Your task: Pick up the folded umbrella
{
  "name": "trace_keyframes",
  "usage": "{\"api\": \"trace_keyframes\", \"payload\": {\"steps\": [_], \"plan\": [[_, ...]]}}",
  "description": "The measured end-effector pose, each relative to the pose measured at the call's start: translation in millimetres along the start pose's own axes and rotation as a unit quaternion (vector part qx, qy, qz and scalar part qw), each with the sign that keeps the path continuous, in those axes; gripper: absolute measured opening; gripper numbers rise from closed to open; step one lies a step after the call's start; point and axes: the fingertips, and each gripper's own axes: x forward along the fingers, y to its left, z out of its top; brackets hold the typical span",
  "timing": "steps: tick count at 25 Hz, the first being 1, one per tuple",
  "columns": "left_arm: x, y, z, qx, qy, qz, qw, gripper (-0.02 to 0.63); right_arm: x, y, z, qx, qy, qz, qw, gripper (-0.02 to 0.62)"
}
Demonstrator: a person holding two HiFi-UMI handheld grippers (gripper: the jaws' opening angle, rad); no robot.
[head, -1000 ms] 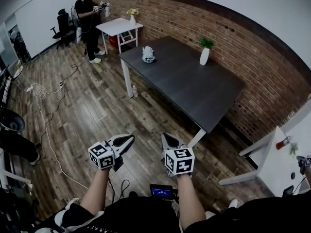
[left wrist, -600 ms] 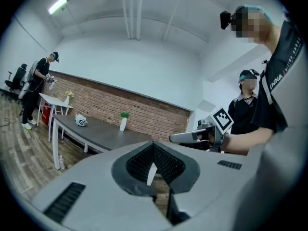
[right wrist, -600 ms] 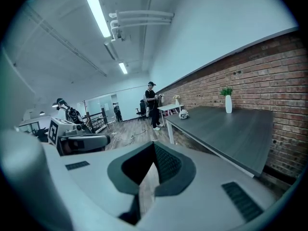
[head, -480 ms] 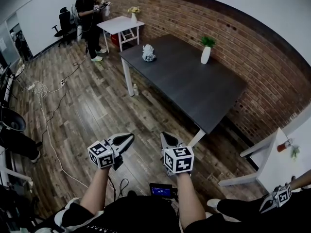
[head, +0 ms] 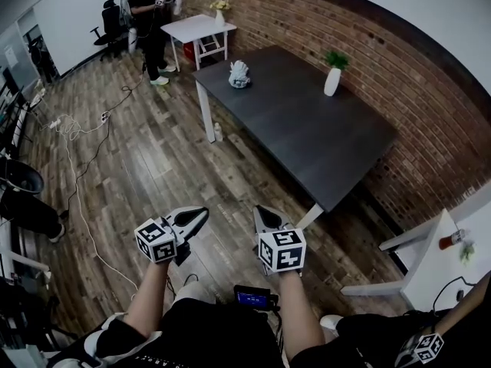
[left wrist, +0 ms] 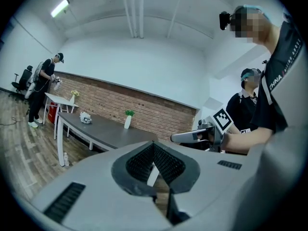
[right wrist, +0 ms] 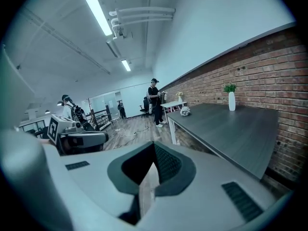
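Observation:
No folded umbrella shows in any view. My left gripper [head: 199,214] and my right gripper [head: 261,215] hang side by side over the wooden floor, short of the dark grey table [head: 307,129]. Both are shut with nothing between the jaws. In the left gripper view the left gripper [left wrist: 153,165] has its ribbed pads together, and the right gripper [left wrist: 192,136] points left beyond them. In the right gripper view the right gripper [right wrist: 149,170] is closed too, with the left gripper [right wrist: 79,138] at its left.
On the table stand a white vase with a plant [head: 332,79] and a small white ornament [head: 239,73]. A person [head: 149,6] stands by a small white table [head: 198,27] at the back. Cables [head: 77,129] trail on the floor. Another person's gripper [head: 422,349] is at bottom right.
Both my grippers have shifted a little, still shut and empty. The head view has moved, so the table sits slightly further right. Another person's gripper has come in at the bottom right.

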Motion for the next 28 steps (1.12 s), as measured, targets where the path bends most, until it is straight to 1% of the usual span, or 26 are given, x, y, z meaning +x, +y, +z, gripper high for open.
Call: {"api": "trace_keyframes", "payload": {"steps": [4, 7, 11, 15, 20, 24, 28], "plan": [[1.5, 16.9, -4.3, -0.008, 0.004, 0.012, 0.9999, 0.003, 11.7, -6.9, -3.6, 0.008, 0.005, 0.001, 1.000, 0.008], [10.0, 35.5, -2.8, -0.010, 0.004, 0.010, 0.9999, 0.003, 27.0, -16.0, -1.0, 0.010, 0.009, -0.004, 1.000, 0.008], [26.4, 72.2, -3.1, -0.018, 0.006, 0.001, 0.9998, 0.003, 58.5, -30.7, 4.9, 0.010, 0.017, -0.017, 1.000, 0.008], [42.5, 116.8, 8.6, -0.022, 0.009, -0.012, 0.9996, 0.003, 97.5, -43.1, 25.7, 0.010, 0.021, -0.035, 0.999, 0.008], [58.7, 169.6, 30.6, -0.014, 0.018, -0.033, 0.9992, 0.003, 145.3, -52.4, 53.9, 0.017, 0.019, -0.056, 0.998, 0.008], [65.4, 210.2, 41.9, -0.005, 0.029, -0.047, 0.9985, 0.003, 184.3, -54.2, 69.3, 0.023, 0.020, -0.068, 0.997, 0.008], [66.1, 244.3, 44.7, -0.004, 0.039, -0.056, 0.9977, 0.003, 216.6, -50.8, 79.5, 0.027, 0.022, -0.077, 0.996, 0.008]]}}
